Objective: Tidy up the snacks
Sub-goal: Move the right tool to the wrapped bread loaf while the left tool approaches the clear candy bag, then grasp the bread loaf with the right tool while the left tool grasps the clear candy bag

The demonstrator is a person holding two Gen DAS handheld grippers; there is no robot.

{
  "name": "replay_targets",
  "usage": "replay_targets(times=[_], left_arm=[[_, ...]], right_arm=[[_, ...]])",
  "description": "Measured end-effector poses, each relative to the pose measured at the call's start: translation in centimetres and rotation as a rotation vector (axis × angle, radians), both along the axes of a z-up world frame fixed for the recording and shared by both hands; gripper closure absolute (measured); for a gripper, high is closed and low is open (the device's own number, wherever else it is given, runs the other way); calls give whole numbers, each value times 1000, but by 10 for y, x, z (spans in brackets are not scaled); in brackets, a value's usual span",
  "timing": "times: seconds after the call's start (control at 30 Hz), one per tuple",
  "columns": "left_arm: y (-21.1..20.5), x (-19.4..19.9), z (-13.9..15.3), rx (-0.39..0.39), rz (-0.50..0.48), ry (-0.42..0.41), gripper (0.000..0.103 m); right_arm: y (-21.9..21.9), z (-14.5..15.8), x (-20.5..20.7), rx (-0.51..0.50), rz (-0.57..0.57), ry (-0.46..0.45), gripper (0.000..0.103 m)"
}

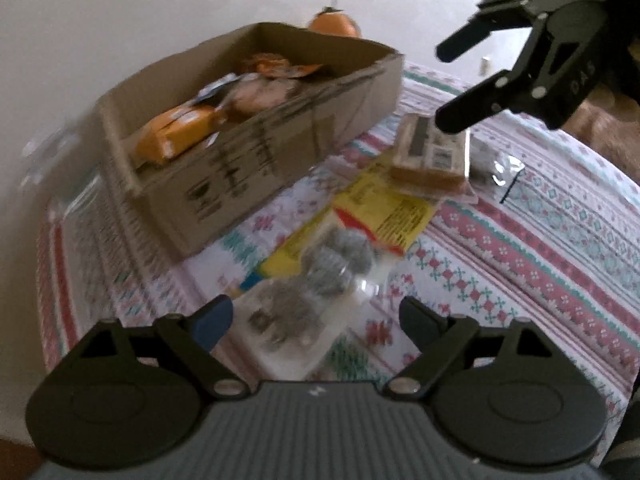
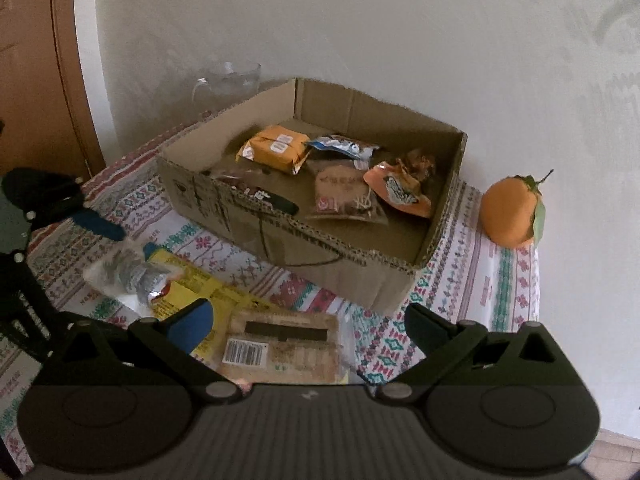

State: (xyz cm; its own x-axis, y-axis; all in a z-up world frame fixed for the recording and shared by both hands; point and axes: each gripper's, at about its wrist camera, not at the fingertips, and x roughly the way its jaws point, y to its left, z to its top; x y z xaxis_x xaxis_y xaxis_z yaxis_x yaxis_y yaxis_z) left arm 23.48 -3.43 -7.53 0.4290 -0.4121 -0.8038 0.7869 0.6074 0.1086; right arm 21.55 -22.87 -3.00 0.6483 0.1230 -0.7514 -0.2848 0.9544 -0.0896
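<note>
I have my left gripper (image 1: 316,320) spread wide and empty, angled down so the clear bag of foil sweets (image 1: 316,280) sits just ahead between its jaws, ready to pinch. My right gripper (image 2: 308,320), also apart and empty, hangs over the tan biscuit pack (image 2: 280,344). Farther back, the cardboard box (image 2: 280,236) holds sorted snacks, and an orange (image 2: 510,212) stands to its right.

Legible: "DAS" on right tongs (image 1: 448,88) body. Barcode on tan snack pack (image 2: 280,344), digits unreadable. Cardboard box (image 2: 280,236) and yellow packet (image 1: 384,208) print: blurred.
</note>
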Motion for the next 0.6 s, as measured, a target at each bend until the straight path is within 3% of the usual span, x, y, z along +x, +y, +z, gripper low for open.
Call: replay_targets(times=[0.2,0.47,0.6], left_arm=[[-12,16,-4,2,-52,25,17],[-10,13,4,21,-102,61,44],[-7,10,7,37,-124,64,48]], right_arm=[[-3,-5,-5,-7,0,15,0],[-9,-10,-11,-6,-14,29,0],[-11,-12,-13,-4,-16,35,0]])
